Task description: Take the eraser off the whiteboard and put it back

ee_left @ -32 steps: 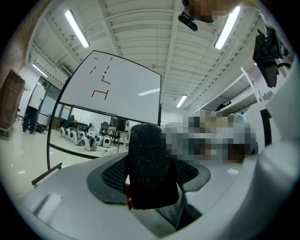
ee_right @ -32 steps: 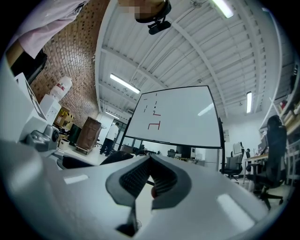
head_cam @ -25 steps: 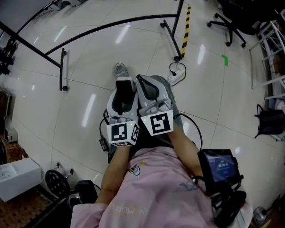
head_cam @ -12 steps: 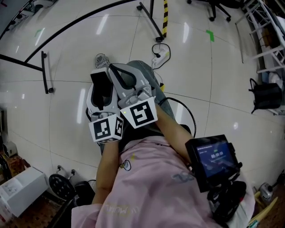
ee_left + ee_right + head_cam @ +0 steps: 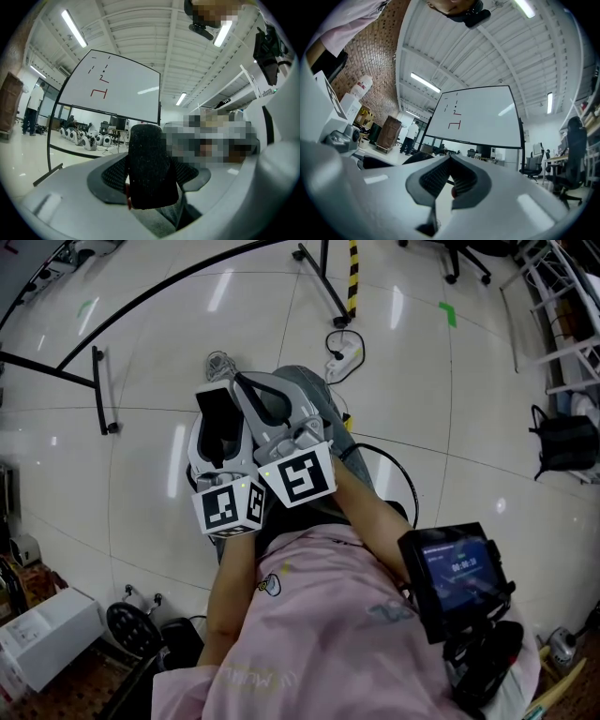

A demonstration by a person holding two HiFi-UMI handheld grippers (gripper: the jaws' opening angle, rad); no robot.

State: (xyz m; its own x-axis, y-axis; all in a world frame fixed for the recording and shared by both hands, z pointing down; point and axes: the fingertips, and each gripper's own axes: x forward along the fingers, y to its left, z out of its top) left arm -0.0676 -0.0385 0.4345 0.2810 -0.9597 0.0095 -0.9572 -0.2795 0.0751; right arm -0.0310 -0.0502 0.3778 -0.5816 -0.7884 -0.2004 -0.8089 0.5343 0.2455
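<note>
- Left claw: it is gripping the eraser, a dark speckled block that is standing upright between the two ribbed pads. The jaws are spread wide around it.
- Right claw: its jaws are resting together at the tips, and nothing is showing between them.
- Both claws: the person is holding them close side by side in front of a pink shirt, above the pale tiled floor. The left marker cube and the right marker cube are sitting just beside each other.
- Whiteboard: it is standing on a dark frame at the far side of the room, ahead of both claws and well apart from the eraser. Red and black marks are showing near its upper left.
- Small screen: it is glowing blue at the person's near right, on a dark mount.
</note>
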